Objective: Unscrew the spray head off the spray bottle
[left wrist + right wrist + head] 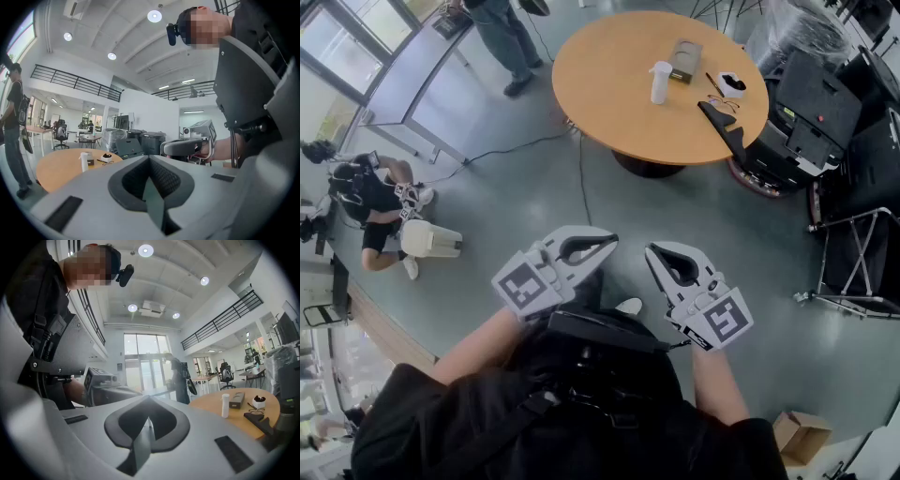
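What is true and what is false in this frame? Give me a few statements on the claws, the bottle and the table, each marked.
1. The left claw and right claw are both shut and empty. True.
2. The bottle stands upright on the table. True.
3. The left claw grips the bottle. False: the bottle stands alone on the table, well away from both claws.
4. The table is square. False: it is round.
5. A box lies on the table close to the bottle. True.
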`<act>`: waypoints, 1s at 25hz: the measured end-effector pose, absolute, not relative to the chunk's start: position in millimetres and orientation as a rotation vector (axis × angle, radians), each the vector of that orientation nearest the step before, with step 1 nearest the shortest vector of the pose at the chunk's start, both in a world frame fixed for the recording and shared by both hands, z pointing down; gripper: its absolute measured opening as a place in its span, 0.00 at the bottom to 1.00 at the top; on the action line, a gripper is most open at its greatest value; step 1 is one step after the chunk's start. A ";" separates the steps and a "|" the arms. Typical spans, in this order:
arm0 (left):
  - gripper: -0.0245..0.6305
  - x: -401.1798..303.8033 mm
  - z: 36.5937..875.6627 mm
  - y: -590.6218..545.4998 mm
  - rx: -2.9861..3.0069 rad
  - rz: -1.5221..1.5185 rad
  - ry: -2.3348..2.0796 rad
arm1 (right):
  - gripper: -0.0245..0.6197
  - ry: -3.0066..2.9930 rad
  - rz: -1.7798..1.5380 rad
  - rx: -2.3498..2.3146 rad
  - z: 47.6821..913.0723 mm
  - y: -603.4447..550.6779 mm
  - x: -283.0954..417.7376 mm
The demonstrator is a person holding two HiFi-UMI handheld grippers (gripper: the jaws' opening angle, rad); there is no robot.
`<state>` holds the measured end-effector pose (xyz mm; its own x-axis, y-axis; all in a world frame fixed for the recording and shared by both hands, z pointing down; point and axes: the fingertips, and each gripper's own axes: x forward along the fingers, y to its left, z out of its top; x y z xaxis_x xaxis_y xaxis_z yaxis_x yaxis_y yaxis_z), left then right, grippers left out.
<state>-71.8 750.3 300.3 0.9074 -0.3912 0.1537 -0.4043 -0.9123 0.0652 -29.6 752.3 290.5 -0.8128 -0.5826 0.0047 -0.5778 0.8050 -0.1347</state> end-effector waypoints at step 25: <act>0.04 -128.2 298.2 560.2 2.976 0.115 -0.426 | 0.04 2.937 -0.213 -1.037 292.1 568.5 -108.3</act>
